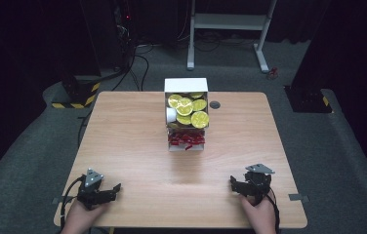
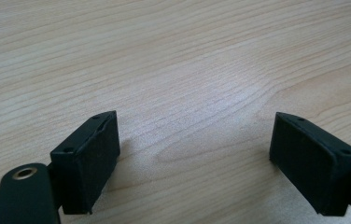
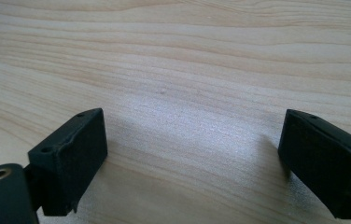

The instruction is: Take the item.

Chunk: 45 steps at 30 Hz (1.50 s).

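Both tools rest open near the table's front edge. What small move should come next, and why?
Probably lift the right tool and carry it forward toward the white box of yellow-lidded cups. Both it and the left tool are open and hold nothing, and the box stands far ahead.

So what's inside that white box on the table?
The box holds yellow-green lemon slices and a white cup on top, and red pieces lower down. Anything under them is hidden.
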### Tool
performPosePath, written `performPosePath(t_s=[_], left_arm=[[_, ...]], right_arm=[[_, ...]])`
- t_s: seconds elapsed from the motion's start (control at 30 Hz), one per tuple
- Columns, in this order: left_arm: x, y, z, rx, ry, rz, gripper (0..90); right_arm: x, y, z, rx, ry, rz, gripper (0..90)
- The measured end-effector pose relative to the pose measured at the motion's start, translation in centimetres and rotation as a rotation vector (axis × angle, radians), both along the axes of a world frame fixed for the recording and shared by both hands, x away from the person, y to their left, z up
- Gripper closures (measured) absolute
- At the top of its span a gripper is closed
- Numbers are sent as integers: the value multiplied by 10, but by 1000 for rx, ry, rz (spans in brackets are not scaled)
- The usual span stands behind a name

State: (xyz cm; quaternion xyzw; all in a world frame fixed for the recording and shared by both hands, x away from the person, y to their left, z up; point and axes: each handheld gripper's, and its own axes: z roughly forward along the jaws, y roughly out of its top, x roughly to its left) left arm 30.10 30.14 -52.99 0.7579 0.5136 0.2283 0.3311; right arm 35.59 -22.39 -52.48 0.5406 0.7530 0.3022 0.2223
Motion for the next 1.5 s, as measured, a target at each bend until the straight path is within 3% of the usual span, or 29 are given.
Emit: performPosePath(t_s=[0.1, 0.13, 0.23, 0.43, 0.7, 0.77, 1.0, 1.17, 1.5], left_arm=[[0, 0, 0, 0, 1, 0, 157], [1, -1, 0, -2, 6, 3, 152], [1, -2, 0, 0, 8, 7, 148], [0, -2, 1, 7, 13, 21, 142], [0, -1, 3, 11, 28, 43, 157], [-2, 0, 3, -12, 32, 72, 179], [-8, -4, 17, -26, -20, 80, 174], [-9, -16, 40, -37, -71, 51, 168], [-3, -35, 65, -58, -108, 19, 161]], right_arm=[[0, -1, 0, 2, -2, 17, 79], [2, -4, 0, -7, -2, 54, 79], [3, -4, 1, -6, 8, 68, 80], [6, -12, 1, -9, 14, 162, 80], [7, -13, 2, -11, 16, 177, 80], [7, -13, 2, -13, 17, 179, 79], [6, -12, 2, -6, 17, 174, 80], [5, -12, 2, -3, 19, 166, 80], [5, -12, 1, -1, 16, 165, 79]])
